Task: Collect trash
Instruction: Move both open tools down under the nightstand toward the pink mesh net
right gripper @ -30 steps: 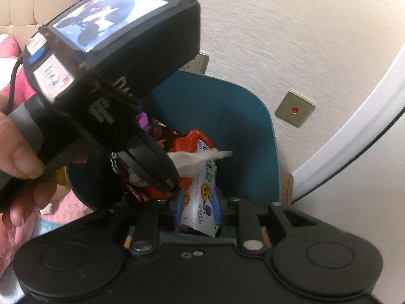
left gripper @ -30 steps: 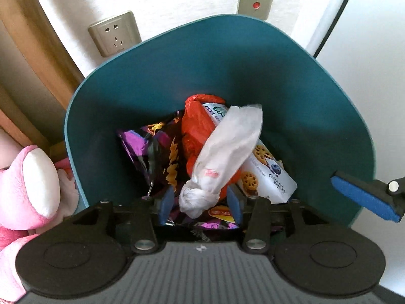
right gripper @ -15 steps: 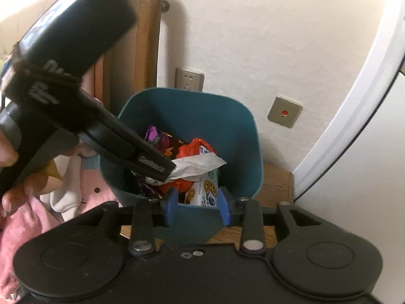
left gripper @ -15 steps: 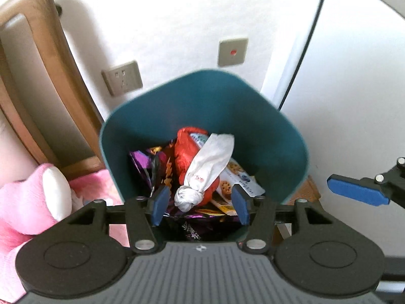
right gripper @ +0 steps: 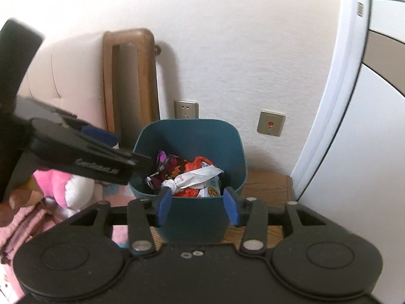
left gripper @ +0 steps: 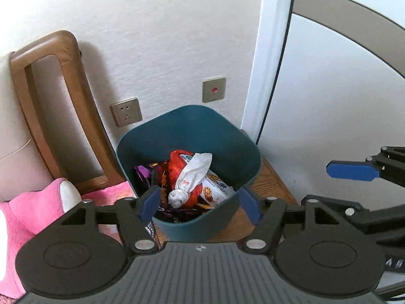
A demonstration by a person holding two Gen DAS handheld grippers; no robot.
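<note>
Both sets of jaws parted and empty, having just been opening: left gripper (left gripper: 200, 204) spread wide at lower centre of its view, right gripper (right gripper: 197, 204) less so, nothing between either pair. Pulled back and up from the teal plastic bin (left gripper: 188, 224), seen far closer a second ago. Inside, at centre frame: knotted white plastic bag (left gripper: 189, 181) lying on a crumpled red bag (left gripper: 174, 168), biscuit packet (left gripper: 215, 188) to its right, purple snack wrapper (left gripper: 144, 174) at left. Trash delivered, then; likely free to fetch more or finish. Lower left: pink plush toy (left gripper: 27, 210). Behind: brown wooden chair frame (left gripper: 48, 106), beige wall socket (left gripper: 125, 111), switch plate with a red dot (left gripper: 214, 89).
</note>
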